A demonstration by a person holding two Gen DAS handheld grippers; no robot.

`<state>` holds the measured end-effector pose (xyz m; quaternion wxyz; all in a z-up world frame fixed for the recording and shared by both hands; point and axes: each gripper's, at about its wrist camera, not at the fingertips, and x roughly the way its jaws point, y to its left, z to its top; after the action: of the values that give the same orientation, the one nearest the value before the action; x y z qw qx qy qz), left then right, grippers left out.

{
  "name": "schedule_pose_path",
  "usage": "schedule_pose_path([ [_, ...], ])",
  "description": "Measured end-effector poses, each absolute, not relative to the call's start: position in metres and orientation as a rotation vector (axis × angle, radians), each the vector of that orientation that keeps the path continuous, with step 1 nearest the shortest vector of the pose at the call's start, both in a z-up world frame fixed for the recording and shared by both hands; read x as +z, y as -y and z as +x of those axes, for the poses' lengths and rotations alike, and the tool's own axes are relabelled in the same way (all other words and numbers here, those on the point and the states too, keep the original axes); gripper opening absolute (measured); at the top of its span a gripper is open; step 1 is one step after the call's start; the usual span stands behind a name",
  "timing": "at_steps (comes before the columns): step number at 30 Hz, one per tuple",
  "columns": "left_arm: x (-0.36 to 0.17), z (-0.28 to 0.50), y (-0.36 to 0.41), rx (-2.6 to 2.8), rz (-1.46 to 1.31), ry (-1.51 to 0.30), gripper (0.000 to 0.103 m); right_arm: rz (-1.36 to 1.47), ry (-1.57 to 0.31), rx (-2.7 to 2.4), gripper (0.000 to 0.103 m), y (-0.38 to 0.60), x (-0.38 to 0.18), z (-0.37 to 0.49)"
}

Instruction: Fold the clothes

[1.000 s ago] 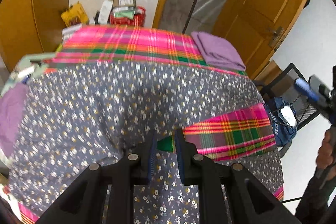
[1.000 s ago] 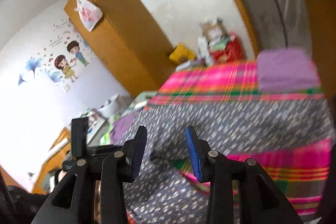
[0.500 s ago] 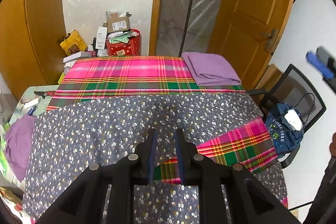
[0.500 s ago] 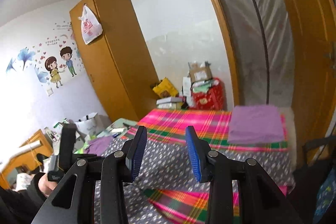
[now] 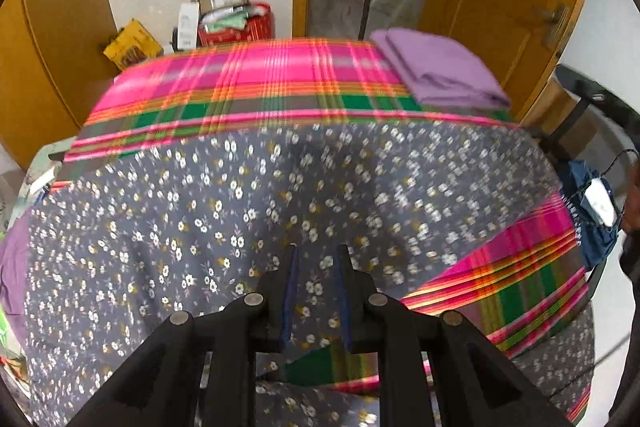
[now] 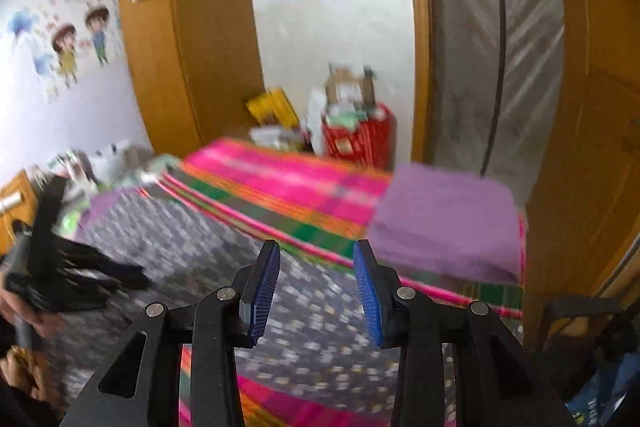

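The plaid cloth (image 5: 256, 79) covers the whole table, and most of it lies under the grey floral garment (image 5: 224, 211), which is spread wide with a notch on its near right side where the plaid shows through. That garment is my job, and its sheer spread is my biggest risk: if I pull one edge alone, the rest may drag and bunch instead of folding flat.

Next, the folded purple cloth (image 5: 440, 71) sits at the far right corner, just beyond the floral edge. A fold swept too far could shove it or bury it.

My right gripper (image 6: 316, 287) hangs above the fabric with its jaws spread wide and nothing between them. Both views are blurred, so I judge I could come down off the hem.

My left gripper (image 5: 316, 291) points down at the near floral edge, jaws parted narrowly, empty as far as I can see. So narrow a gap might miss a thick hem, or pinch the plaid cloth along with it.
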<state>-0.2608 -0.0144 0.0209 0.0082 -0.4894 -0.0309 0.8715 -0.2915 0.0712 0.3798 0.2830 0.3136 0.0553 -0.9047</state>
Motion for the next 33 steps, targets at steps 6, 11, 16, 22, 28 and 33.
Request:
schedule_pose_path([
  [6, 0.019, -0.273, 0.032, 2.72, -1.521, 0.058, 0.017, 1.018, -0.345, -2.355, 0.04, -0.066, 0.312, -0.345],
  [11, 0.003, -0.277, 0.033, 2.667, -1.554, 0.053, 0.017, 1.105, -0.437, -2.305, 0.04, -0.071, 0.275, -0.368],
  [16, -0.007, -0.277, 0.033, 2.638, -1.578, 0.055, 0.017, 1.156, -0.411, -2.244, 0.04, -0.086, 0.264, -0.379],
  [22, -0.005, -0.276, 0.039, 2.647, -1.572, 0.074, 0.017, 1.14, -0.321, -2.269, 0.04, -0.113, 0.267, -0.387],
  [28, -0.003, -0.274, 0.047, 2.663, -1.57, 0.088, 0.017, 1.169, -0.388, -2.257, 0.04, -0.119, 0.262, -0.388],
  [33, 0.0, -0.272, 0.052, 2.674, -1.565, 0.101, 0.017, 1.162, -0.412, -2.214, 0.024, -0.114, 0.263, -0.381],
])
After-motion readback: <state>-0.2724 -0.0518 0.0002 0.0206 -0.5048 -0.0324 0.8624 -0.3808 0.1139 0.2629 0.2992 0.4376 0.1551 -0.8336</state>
